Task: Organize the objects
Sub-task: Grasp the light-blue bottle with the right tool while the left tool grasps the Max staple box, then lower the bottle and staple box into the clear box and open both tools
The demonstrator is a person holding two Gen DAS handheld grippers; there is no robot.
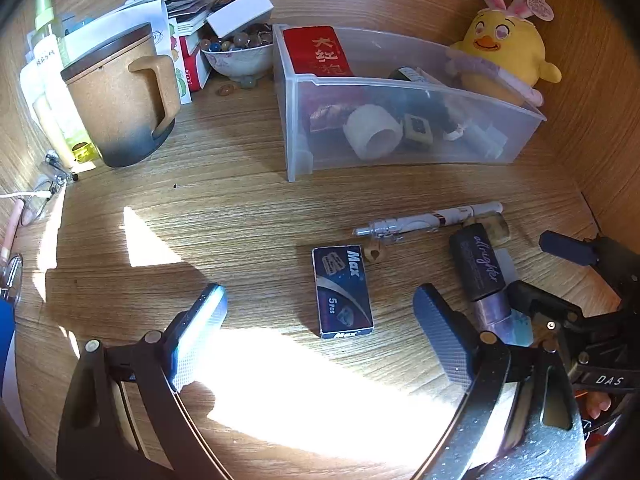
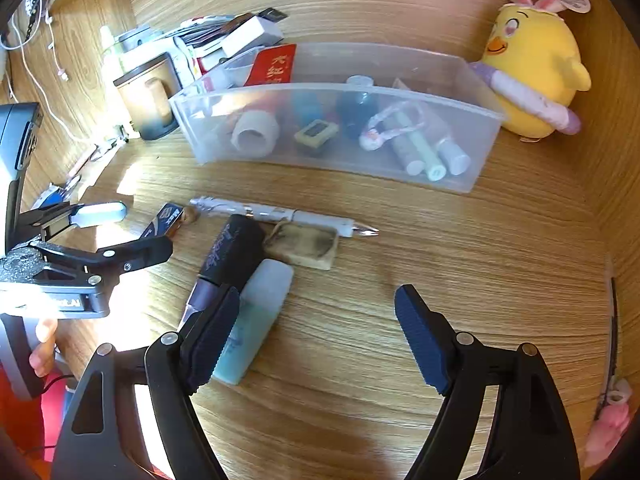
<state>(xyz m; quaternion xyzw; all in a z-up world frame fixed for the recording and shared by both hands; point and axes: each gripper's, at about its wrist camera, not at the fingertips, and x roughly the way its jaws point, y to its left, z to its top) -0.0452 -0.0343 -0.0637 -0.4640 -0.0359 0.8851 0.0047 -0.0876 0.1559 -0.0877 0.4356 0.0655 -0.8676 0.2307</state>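
Observation:
A clear plastic bin (image 1: 400,92) (image 2: 476,120) at the back of the wooden desk holds a red packet, a tape roll and small tubes. In front of it lie a blue Max box (image 1: 344,292) (image 2: 166,218), a white pen (image 1: 432,218) (image 2: 288,216), a dark tube with a purple end (image 1: 478,268) (image 2: 232,256), a worn eraser (image 2: 306,246) and a pale blue bottle (image 2: 256,320). My left gripper (image 1: 320,336) is open and empty, just in front of the blue box. My right gripper (image 2: 316,336) is open and empty, its left finger over the bottle.
A tan mug (image 1: 120,96), a bowl of beads (image 1: 236,56) and stacked papers and boxes (image 1: 176,12) crowd the back left. A yellow plush chick (image 1: 508,48) (image 2: 536,64) sits at the back right. Glasses and cables (image 1: 36,200) lie at the left edge.

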